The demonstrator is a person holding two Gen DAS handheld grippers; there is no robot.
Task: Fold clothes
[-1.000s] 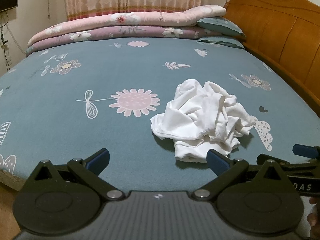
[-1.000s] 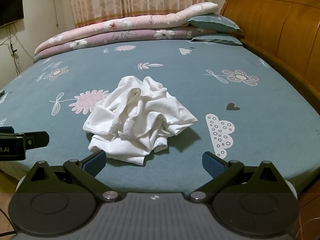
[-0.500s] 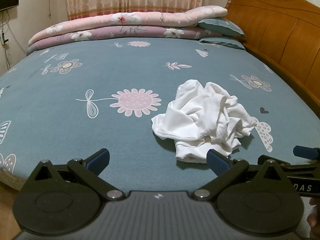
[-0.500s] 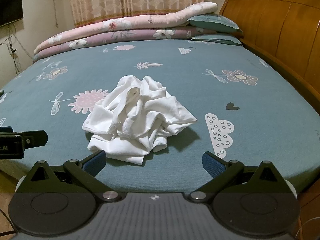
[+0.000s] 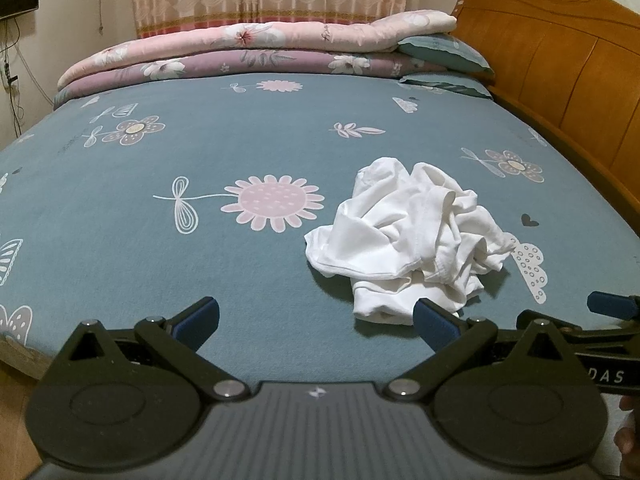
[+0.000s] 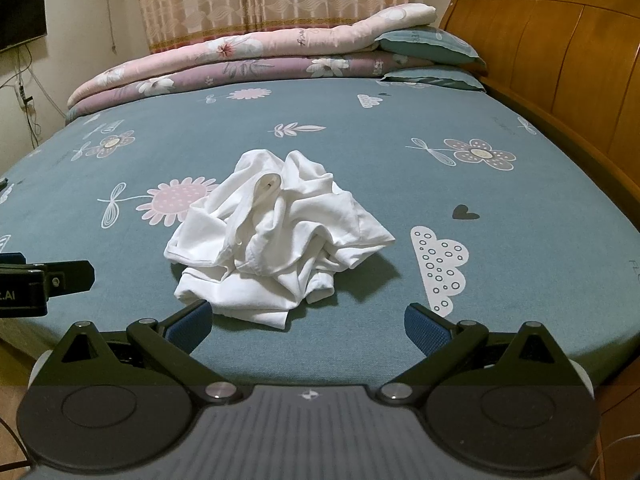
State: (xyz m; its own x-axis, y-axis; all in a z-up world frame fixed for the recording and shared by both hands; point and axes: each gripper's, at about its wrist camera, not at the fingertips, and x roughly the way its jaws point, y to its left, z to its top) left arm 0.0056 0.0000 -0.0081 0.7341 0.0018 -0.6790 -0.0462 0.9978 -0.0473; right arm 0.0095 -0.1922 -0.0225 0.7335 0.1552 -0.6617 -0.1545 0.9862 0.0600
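Note:
A crumpled white garment (image 5: 408, 240) (image 6: 276, 236) lies in a heap on the blue flowered bed sheet (image 5: 200, 160) (image 6: 400, 168), near the bed's front edge. My left gripper (image 5: 316, 320) is open, hovering at the front edge with the garment just beyond its right finger. My right gripper (image 6: 308, 322) is open too, with the heap's near hem just ahead of its left finger. Neither touches the cloth. Each gripper shows at the side of the other's view.
Folded pink and purple quilts (image 5: 248, 52) (image 6: 248, 56) and teal pillows (image 5: 444, 52) (image 6: 428, 44) are stacked along the far side. A wooden headboard (image 5: 560, 60) (image 6: 560, 52) runs down the right. A curtain hangs behind.
Both views have crept slightly forward and up; the garment sits a touch lower in frame. The cloth itself has not moved and both grippers stay open.

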